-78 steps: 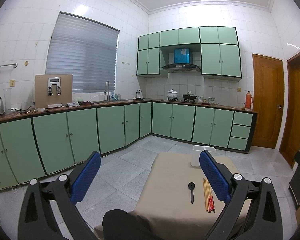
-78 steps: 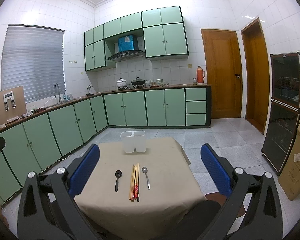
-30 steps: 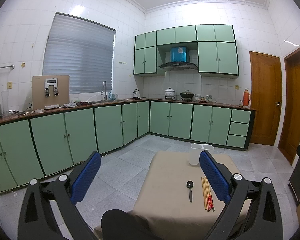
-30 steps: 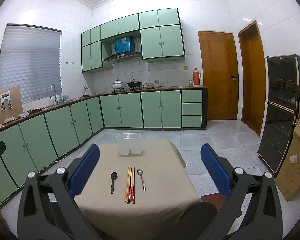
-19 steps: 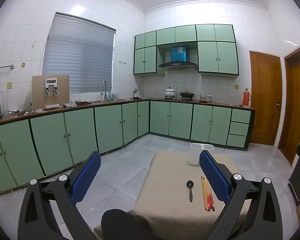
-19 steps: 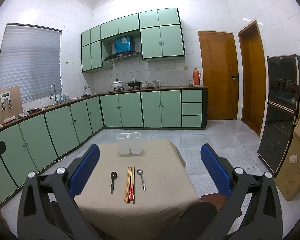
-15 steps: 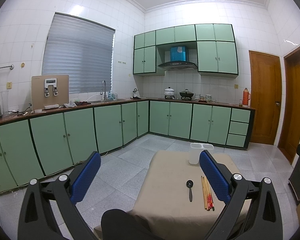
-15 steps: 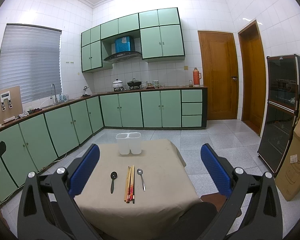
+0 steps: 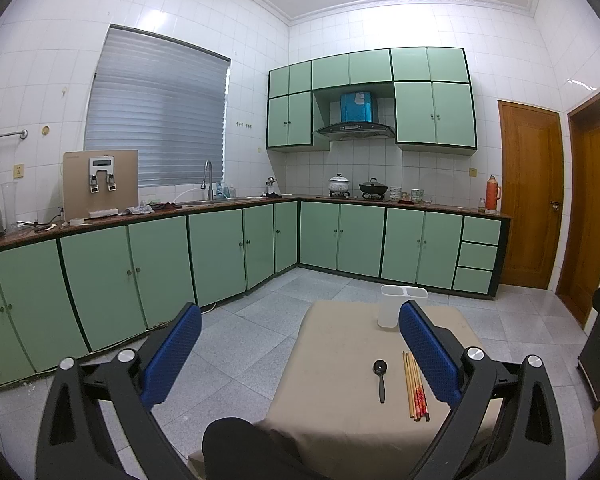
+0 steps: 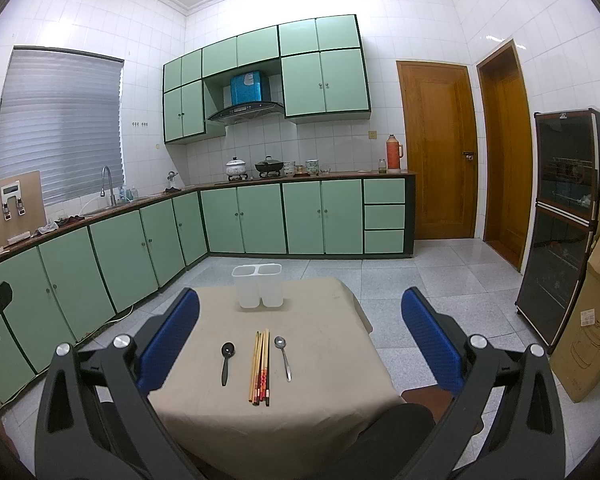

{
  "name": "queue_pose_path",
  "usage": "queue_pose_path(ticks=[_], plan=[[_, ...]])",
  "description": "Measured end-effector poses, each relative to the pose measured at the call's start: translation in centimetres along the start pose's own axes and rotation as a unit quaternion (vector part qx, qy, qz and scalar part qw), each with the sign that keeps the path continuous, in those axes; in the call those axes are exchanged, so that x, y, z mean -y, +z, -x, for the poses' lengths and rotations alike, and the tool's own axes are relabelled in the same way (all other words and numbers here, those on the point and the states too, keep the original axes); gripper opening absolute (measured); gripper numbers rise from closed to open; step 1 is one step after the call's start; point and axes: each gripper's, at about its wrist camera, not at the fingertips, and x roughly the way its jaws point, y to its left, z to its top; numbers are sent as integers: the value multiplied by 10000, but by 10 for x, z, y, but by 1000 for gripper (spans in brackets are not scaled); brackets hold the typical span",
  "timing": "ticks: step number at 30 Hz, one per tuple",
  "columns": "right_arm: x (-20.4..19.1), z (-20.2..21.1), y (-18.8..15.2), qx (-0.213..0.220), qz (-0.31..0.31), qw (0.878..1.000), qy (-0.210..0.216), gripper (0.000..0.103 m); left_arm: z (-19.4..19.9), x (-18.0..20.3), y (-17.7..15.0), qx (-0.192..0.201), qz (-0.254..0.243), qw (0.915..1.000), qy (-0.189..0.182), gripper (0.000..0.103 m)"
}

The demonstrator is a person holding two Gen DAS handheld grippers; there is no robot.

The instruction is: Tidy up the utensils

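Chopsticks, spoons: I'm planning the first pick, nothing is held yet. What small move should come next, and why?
Probably lower the right gripper toward the metal spoon. Both grippers are open and above the table; that spoon lies on the right of the chopsticks, apart from them, and the holder behind stands empty.

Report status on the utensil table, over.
Left gripper and right gripper open, empty. Black spoon, chopsticks, silver spoon flat on tan table. White two-compartment holder unobstructed.
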Motion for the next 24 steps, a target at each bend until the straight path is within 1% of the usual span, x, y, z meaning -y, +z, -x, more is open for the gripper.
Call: queue_pose_path(ticks=[3, 4, 5, 6, 7, 10, 11, 12, 13, 14, 15, 17, 18, 21, 23, 24], plan=[[1, -7, -4, -13, 45, 10000, -6, 98, -9, 4, -4, -96, -39, 9999, -96, 97], [2, -14, -7, -19, 78, 10000, -14, 98, -20, 7, -9, -246, -72, 9995, -201, 97], [3, -26, -11, -118, 133, 9998, -42, 98, -34, 10, -15, -439, -106, 9985, -313, 97], [4, -40, -16, -254, 188, 9995, -36, 98, -52, 14, -23, -718, -158, 9963, -446, 97], [6, -58, -24, -420, 243, 9988, -18, 98, -65, 18, -29, -892, -200, 9943, -541, 97], [12, -104, -45, -951, 313, 9950, 69, 98, -113, 36, -56, -1440, -494, 9860, -680, 97], [12, -119, -53, -1097, 346, 9933, 106, 97, -129, 41, -65, -1596, -529, 9826, -792, 97], [12, -132, -60, -1229, 391, 9916, 111, 93, -149, 48, -77, -1841, -540, 9770, -935, 97], [13, -150, -71, -1421, 462, 9887, 129, 88, -163, 54, -84, -1979, -552, 9734, -1014, 97], [11, -165, -78, -1591, 502, 9858, 177, 72, -177, 59, -92, -2067, -592, 9708, -1068, 97], [11, -179, -86, -1778, 508, 9824, 263, 62, -196, 67, -104, -2215, -674, 9669, -1074, 97], [11, -211, -104, -2147, 449, 9746, 449, 56, -225, 77, -122, -2557, -654, 9566, -1238, 97], [10, -226, -112, -2300, 440, 9707, 532, 52, -245, 82, -134, -2811, -592, 9479, -1380, 97], [3, -262, -134, -2707, 468, 9588, 728, 51, -279, 99, -157, -3114, -610, 9372, -1447, 96], [0, -280, -146, -2898, 483, 9526, 787, 51, -297, 108, -169, -3227, -643, 9332, -1444, 94], [-3, -289, -152, -2984, 512, 9495, 818, 51, -308, 114, -178, -3330, -661, 9295, -1440, 92]])
